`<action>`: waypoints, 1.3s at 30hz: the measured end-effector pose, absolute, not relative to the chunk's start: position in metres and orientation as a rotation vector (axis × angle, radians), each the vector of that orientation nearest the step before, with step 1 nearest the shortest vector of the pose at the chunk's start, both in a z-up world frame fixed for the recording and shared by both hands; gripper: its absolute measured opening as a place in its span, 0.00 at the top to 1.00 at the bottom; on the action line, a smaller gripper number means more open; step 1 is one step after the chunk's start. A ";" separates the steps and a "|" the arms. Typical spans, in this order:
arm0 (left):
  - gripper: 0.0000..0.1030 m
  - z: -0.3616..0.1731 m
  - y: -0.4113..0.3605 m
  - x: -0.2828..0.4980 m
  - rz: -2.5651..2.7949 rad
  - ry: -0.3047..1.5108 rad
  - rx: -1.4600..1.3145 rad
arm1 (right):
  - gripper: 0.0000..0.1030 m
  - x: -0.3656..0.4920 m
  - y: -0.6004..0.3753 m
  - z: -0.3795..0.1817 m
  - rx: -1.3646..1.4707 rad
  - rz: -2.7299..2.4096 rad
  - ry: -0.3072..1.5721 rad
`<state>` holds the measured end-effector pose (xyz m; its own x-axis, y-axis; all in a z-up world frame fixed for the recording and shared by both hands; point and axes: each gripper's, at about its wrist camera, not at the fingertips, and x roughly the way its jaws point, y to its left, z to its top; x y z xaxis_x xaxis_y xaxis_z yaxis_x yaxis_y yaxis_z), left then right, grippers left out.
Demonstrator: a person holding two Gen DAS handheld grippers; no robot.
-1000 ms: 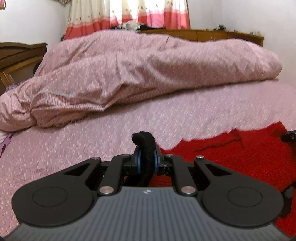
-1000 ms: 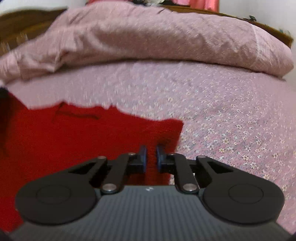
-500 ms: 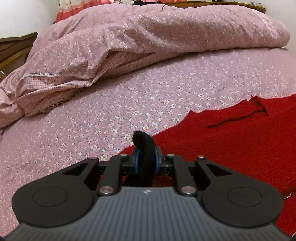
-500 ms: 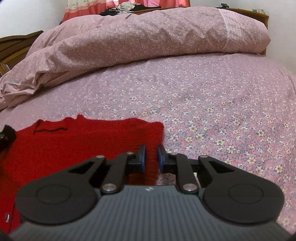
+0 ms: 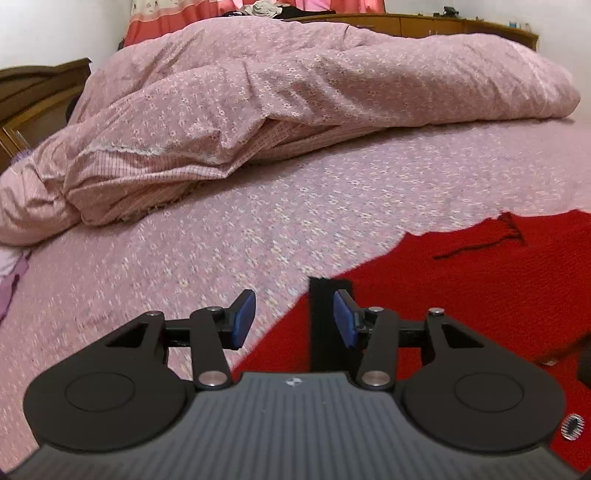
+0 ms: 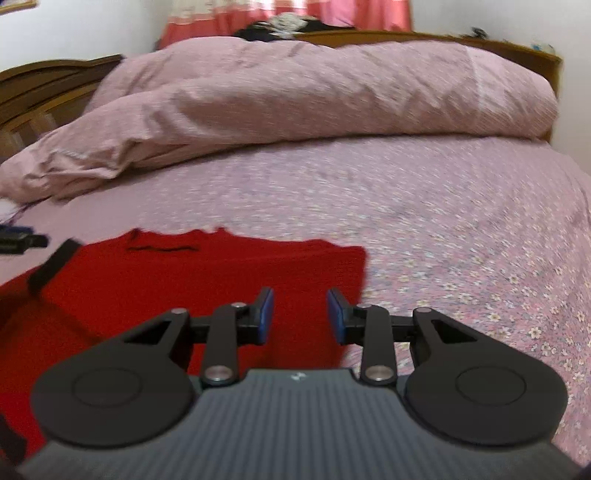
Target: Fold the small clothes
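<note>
A red knit garment (image 5: 480, 288) lies flat on the pink floral bedsheet (image 5: 221, 240), with a dark loose thread near its far edge. My left gripper (image 5: 293, 317) hovers over the garment's left corner and its jaws are opening. The garment's black trim (image 5: 323, 321) stands between them, beside the right pad and free of the left one. In the right wrist view the red knit garment (image 6: 184, 288) fills the lower left. My right gripper (image 6: 300, 314) is over its right edge, jaws opening, with nothing pinched. The black trim (image 6: 55, 266) and the left gripper's tip show at the far left.
A bunched pink floral duvet (image 5: 295, 96) lies across the back of the bed. A wooden headboard (image 5: 33, 96) stands at the left, and a wooden ledge (image 6: 424, 37) and a pink curtain (image 6: 295, 14) are behind. A purple cloth (image 5: 11, 280) peeks in at the left edge.
The left jaws, shut on the black trim before, have spread and let it go. The right jaws have widened too. Both views have shifted over the bed, and the garment now lies flat.
</note>
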<state>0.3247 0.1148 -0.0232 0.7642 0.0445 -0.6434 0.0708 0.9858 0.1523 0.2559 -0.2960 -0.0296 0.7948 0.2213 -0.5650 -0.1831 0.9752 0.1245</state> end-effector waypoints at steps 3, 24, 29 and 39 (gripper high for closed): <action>0.49 -0.025 0.107 0.308 -0.040 0.681 0.174 | 0.66 0.237 -0.287 -0.029 -0.015 0.278 0.597; 0.49 -0.049 0.073 0.297 -0.068 0.677 0.173 | 0.70 0.203 -0.263 -0.052 -0.337 0.285 0.594; 0.49 -0.065 0.072 0.302 -0.077 0.744 0.150 | 0.83 0.214 -0.281 -0.056 -0.244 0.128 0.658; 0.49 -0.064 0.080 0.300 -0.015 0.697 0.154 | 0.79 0.200 -0.289 -0.040 -0.228 0.235 0.688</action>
